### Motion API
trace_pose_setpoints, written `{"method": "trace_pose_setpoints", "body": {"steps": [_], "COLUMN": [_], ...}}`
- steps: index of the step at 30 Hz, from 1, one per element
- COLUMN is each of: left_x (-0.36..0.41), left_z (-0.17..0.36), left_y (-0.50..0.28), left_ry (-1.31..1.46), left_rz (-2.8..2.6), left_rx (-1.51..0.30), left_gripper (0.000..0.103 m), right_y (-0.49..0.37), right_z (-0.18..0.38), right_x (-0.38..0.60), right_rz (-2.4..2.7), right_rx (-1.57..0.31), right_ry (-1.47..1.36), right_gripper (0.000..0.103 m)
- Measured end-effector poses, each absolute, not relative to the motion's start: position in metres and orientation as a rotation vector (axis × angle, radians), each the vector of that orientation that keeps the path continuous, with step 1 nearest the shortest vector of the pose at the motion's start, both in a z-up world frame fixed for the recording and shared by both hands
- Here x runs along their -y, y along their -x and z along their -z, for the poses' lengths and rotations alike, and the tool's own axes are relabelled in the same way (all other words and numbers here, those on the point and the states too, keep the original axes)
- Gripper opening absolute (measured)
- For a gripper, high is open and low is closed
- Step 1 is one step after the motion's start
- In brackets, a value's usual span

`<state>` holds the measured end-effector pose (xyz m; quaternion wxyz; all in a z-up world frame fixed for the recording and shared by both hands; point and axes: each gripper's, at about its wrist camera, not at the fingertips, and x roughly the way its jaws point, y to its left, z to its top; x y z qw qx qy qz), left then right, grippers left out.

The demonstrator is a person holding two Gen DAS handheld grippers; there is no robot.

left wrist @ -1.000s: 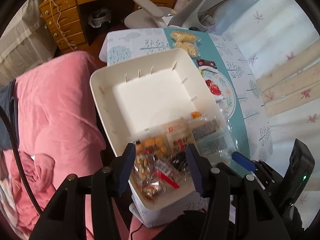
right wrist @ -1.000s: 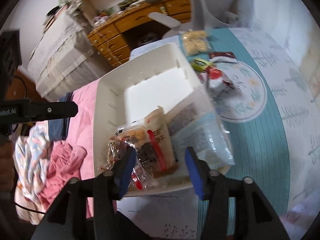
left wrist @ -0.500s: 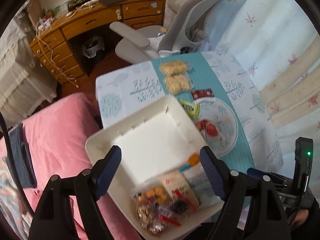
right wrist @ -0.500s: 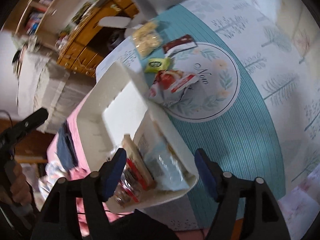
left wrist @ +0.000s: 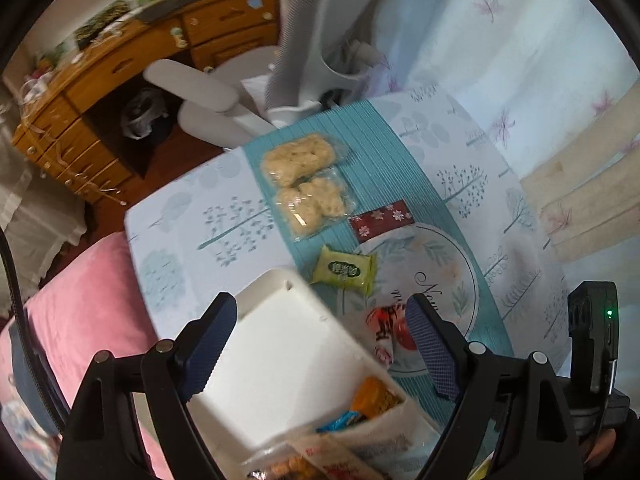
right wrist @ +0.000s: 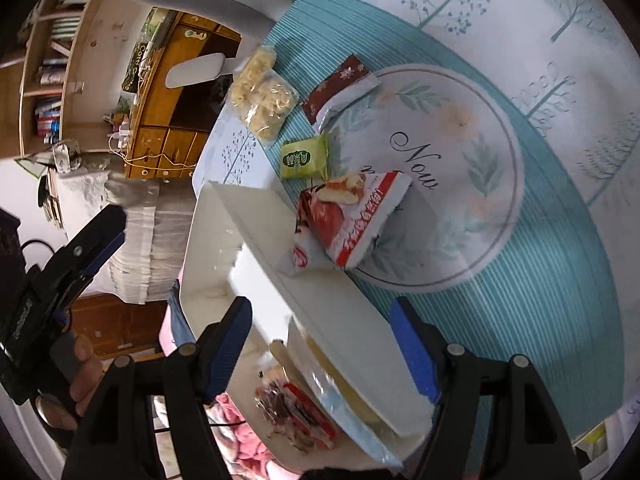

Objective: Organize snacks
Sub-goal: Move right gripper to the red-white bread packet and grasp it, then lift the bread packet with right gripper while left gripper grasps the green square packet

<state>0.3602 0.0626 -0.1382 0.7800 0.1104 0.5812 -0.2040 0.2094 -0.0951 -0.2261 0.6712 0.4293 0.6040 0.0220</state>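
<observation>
A white bin (left wrist: 280,356) (right wrist: 216,256) sits at the table's near edge with several snack packets (left wrist: 360,408) (right wrist: 296,412) at its near end. On the table beyond lie a red and white packet (right wrist: 352,216) (left wrist: 386,328), a green packet (left wrist: 346,270) (right wrist: 304,158), a dark red packet (left wrist: 380,218) (right wrist: 340,80) and two clear bags of pale biscuits (left wrist: 304,176) (right wrist: 264,100). My left gripper (left wrist: 320,344) is open and empty above the bin. My right gripper (right wrist: 324,348) is open and empty above the bin's right wall.
A teal runner with a round print (right wrist: 460,184) covers the table's middle. A grey office chair (left wrist: 256,92) and a wooden desk (left wrist: 120,72) stand beyond the table. A pink blanket (left wrist: 80,320) lies left of the bin.
Both grippers have opened wider, risen and moved forward from the bin's near end. The loose packets on the table now fill more of both views.
</observation>
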Motion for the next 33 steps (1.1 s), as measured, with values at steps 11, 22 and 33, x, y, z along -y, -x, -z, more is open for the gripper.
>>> {"method": "trace_pose_setpoints", "body": {"steps": [11, 22, 33], "left_x": [-0.011, 0.024, 0.03], "left_z": [0.201, 0.266, 0.303], "left_y": [-0.402, -0.419, -0.43], "left_ry": [-0.368, -0.554, -0.575], "left_rz": [0.451, 0.401, 0.373], "left_rx": [-1.378, -1.52, -1.597], "left_gripper": [0.085, 0.085, 0.081], "right_y": [-0.229, -0.244, -0.236], "right_z": [0.273, 0.305, 0.313], "right_x": [0.104, 0.108, 0.124], "right_rz": [-0.05, -0.05, -0.072], "right_rx": [-1.377, -1.366, -1.332], "right_ry": [-1.11, -1.153, -1.195], "right_gripper": [0.072, 0.072, 0.043]}}
